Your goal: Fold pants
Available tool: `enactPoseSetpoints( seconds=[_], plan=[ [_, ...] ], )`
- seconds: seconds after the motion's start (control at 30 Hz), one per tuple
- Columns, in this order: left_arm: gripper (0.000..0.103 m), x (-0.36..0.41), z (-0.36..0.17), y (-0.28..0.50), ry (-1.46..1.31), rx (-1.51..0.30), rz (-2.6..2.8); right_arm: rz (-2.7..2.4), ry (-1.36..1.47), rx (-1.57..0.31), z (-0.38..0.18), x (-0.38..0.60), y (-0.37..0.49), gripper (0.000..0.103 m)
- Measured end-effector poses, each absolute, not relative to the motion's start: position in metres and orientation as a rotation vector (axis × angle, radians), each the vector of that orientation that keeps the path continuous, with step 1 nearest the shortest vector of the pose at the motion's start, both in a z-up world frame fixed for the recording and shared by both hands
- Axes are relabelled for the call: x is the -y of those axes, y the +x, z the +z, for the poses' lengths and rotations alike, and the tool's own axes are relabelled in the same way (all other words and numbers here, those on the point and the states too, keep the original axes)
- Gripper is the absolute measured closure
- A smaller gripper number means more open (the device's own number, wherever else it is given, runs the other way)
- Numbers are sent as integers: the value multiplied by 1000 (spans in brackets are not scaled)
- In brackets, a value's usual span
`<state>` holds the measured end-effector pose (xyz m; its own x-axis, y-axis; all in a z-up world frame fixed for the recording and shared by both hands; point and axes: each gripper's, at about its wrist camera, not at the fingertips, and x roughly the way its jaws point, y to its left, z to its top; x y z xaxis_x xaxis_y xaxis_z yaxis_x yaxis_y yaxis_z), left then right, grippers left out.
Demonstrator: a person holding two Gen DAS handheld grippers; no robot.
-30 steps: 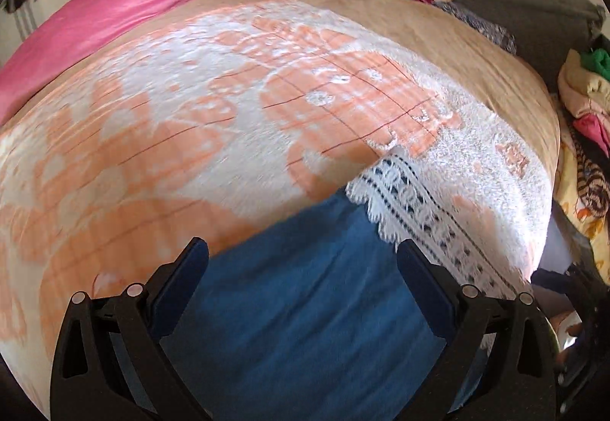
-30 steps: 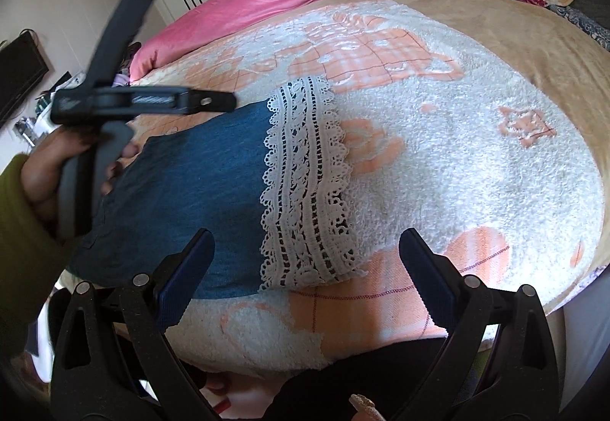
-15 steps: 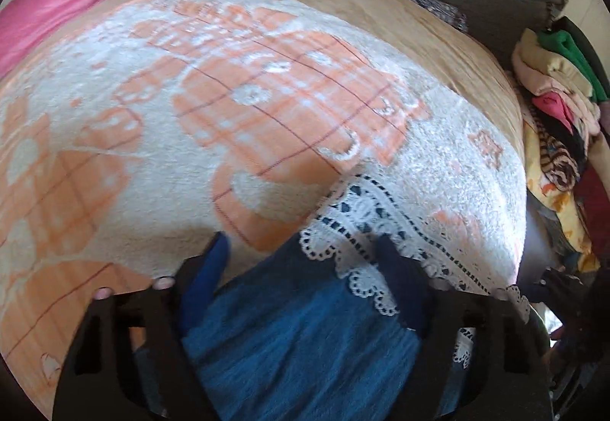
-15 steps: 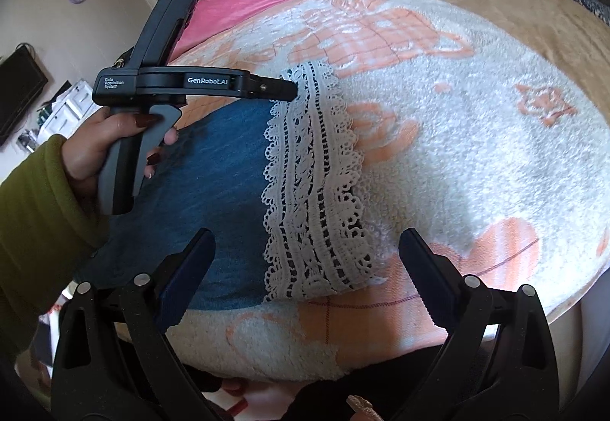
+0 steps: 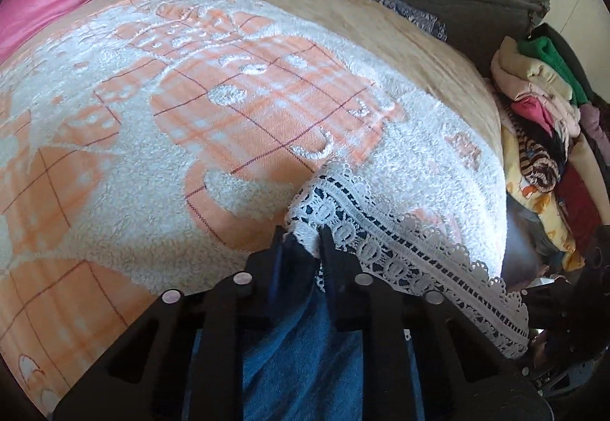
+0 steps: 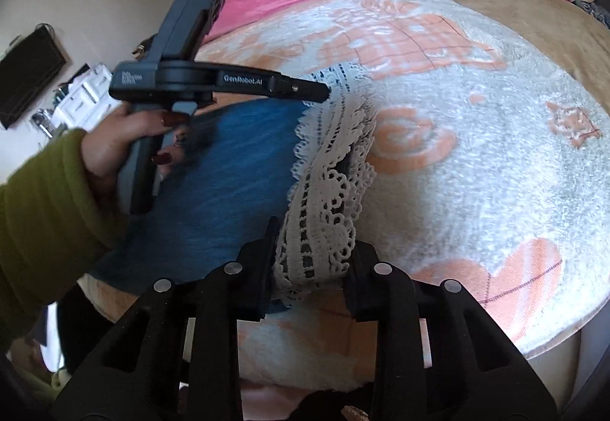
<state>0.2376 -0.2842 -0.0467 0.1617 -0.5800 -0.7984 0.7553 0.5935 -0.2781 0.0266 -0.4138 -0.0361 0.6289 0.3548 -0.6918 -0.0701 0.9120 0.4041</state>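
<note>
Right wrist view: blue pants lie on the bed. Both jaw sets have just been closing; the right hand-held gripper and left hand-held gripper clench the lace hem. Soft, light and limp; the hem's two ends look the best holds.

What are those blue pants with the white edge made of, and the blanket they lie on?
The pants look like soft blue denim or a denim-look knit: matte, with faint lighter streaks. Their lace trim seems to be white cotton crochet, with open holes and scalloped edges. The blanket looks like terry or plush, with a raised white looped pile around flat orange checked patches. Fibres cannot be confirmed by sight.
</note>
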Motion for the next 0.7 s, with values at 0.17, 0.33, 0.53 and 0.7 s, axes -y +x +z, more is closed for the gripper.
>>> enactPoseSetpoints(
  seconds=[0.17,0.33,0.53,0.7],
  plan=[
    [88,266,-32,235,127,-996,-986,289,358,-796,-15,409,20,82],
    [88,235,-5,228,68,-927,-984,354,326,-747,7,389,23,82],
    [88,176,18,222,33,-859,-914,471,255,-719,29,346,32,82],
    [88,126,17,217,-2,-861,-825,587,163,-751,28,290,44,82]
  ],
)
